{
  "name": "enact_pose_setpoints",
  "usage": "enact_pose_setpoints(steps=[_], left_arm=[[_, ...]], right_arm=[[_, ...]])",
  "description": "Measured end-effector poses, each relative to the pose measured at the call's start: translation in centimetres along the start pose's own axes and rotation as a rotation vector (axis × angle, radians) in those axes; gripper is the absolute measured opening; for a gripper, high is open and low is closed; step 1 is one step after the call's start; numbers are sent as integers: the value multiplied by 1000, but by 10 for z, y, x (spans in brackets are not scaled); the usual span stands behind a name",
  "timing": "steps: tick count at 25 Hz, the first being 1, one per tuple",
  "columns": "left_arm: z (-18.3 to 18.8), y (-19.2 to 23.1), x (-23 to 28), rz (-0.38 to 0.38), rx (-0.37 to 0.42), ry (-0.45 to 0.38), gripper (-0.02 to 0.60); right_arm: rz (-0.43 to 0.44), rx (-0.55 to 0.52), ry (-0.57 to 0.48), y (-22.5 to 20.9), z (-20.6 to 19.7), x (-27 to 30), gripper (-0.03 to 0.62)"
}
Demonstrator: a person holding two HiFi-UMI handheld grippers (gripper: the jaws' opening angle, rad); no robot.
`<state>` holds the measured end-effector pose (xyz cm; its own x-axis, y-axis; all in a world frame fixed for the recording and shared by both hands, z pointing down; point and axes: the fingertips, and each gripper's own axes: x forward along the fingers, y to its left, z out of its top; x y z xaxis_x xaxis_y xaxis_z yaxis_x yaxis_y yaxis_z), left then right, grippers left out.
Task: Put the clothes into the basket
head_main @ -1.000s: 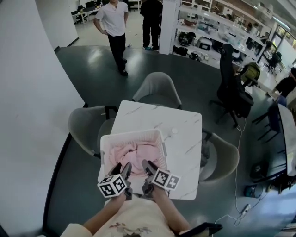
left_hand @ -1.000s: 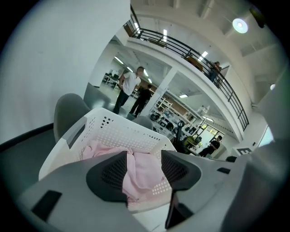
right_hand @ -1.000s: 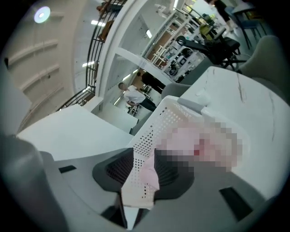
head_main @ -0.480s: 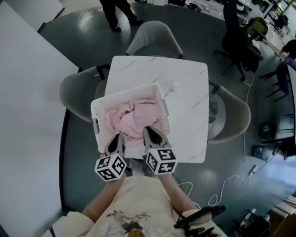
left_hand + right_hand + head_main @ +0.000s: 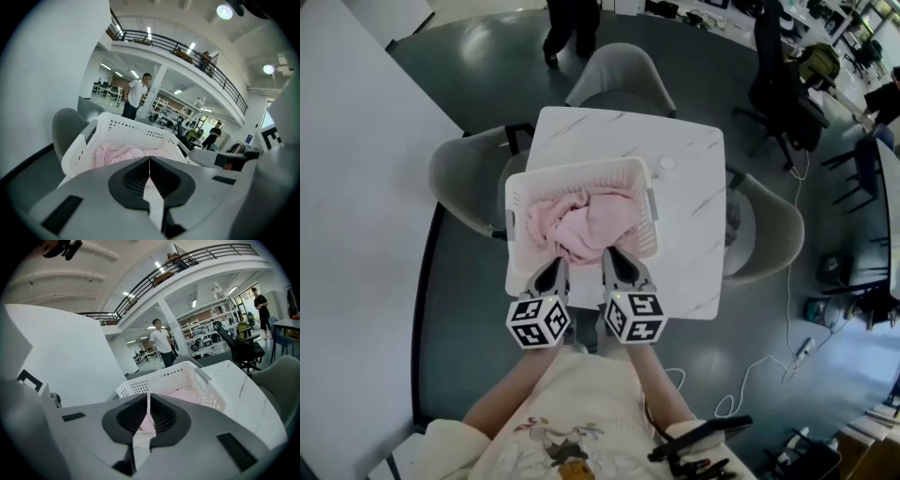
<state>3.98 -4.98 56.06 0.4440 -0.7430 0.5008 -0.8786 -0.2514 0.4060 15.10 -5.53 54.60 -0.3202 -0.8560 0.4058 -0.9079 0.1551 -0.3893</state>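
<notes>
Both hand-held grippers sit low centre in the head view, at the near edge of the basket (image 5: 581,170). The L hand-held gripper (image 5: 551,272) is clenched: its jaws have just closed and now meet tip to tip w/ nothing between them. The R hand-held gripper (image 5: 617,263) is the same, jaws just closed and empty. In its own view a pink sliver shows through the slit below the tips. We read that as the heap beyond, not cloth in the grip.

The clothes (image 5: 586,225) lie inside the basket, a pink heap straight above both grippers in the frame. Its long axis runs approx left-right across the basket. The R tips look a bit nearer the heap's lower middle, while the L sits toward the basket's lower-left corner. We see no cloth out on the counter (image 5: 694,187), so we judge the task about done. Any further move would go up-frame, over the near rim.

Hard to tell:
- The near wall is mostly covered by the grippers.
- We can't count the garments or see the basket floor.
- A small round white thing (image 5: 667,164) on the counter, right of the basket, is too small to name.
</notes>
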Motion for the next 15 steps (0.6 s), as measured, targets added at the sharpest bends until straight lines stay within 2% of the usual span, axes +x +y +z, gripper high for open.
enact_pose_setpoints(steps=[2, 5, 8, 11, 15], left_arm=[[5, 4, -17, -23, -25, -24, 11], [-3, 18, -45, -38, -75, -19, 11], [-9, 27, -75, -64, -91, -24, 11], [-8, 30, -108, -95, -75, -45, 11], [-14, 31, -141, -148, -14, -62, 11]], right_arm=[[-5, -29, -13, 17, -3, -10, 25], [-6, -45, -38, 41, -8, -27, 25], [-13, -89, -69, 62, -8, -49, 25], [-15, -118, -90, 83, -8, -68, 25], [-27, -136, -124, 105, -14, -90, 25]])
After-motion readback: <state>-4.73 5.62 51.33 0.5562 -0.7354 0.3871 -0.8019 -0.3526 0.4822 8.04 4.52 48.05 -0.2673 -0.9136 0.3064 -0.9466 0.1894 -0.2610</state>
